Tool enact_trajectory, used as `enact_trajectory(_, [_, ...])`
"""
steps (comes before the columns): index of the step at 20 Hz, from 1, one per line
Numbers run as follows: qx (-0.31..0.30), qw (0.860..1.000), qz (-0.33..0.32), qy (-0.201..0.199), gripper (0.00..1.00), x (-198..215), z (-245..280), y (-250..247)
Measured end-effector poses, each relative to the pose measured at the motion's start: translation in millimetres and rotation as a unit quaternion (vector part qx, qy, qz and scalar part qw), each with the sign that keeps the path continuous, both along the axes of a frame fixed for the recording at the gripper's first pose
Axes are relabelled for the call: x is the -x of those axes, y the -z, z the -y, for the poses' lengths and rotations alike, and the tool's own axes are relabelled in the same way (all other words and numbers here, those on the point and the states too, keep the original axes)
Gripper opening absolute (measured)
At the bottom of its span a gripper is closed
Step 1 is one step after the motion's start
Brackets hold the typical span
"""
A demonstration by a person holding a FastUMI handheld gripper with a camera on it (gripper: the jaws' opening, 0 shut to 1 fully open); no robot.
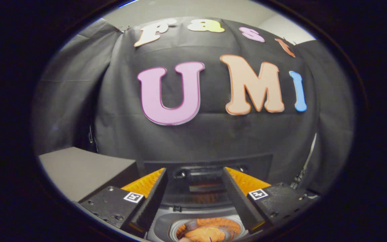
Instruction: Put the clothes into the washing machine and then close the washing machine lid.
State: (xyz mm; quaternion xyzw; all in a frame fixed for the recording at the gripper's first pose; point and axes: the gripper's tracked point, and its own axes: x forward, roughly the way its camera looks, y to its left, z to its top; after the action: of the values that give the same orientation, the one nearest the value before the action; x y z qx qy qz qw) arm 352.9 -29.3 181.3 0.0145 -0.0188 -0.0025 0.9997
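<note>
Both fingers of my gripper stand wide apart holding nothing, the orange clothes already lie in the washing machine's drum below, so I judge the raised lid ahead needs closing next.

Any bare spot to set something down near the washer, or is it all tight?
Free: the grey flat surface beside the washing machine, outside one finger and running up to the cloth wall. Crowded: the drum opening, between and just below the open jaws of the gripper, already holds orange clothes; the raised lid blocks the way ahead.
</note>
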Motion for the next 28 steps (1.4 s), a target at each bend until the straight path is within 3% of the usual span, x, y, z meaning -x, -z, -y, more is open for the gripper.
enact_trajectory(6, [0.071, 0.997, -0.006, 0.017, 0.97, -64.9, -5.3, -17.9])
enact_trajectory(9, [0.059, 0.998, -0.009, 0.011, 0.97, -93.2, -3.5, -15.2])
enact_trajectory(11, [0.057, 0.997, -0.014, 0.045, 0.97, -109.2, 17.7, -12.5])
enact_trajectory(15, [0.046, 0.996, -0.07, 0.042, 0.97, -142.9, 38.7, 20.9])
enact_trajectory(16, [0.041, 0.995, -0.077, 0.048, 0.97, -146.6, 45.9, 28.9])
enact_trajectory(18, [-0.012, 0.997, -0.076, 0.005, 0.97, -151.9, 38.9, 35.0])
enact_trajectory(20, [0.001, 0.998, -0.056, -0.001, 0.98, -150.0, 41.4, 34.5])
enact_trajectory(28, [0.001, 0.998, -0.06, 0.024, 0.99, -140.1, 46.2, 28.7])
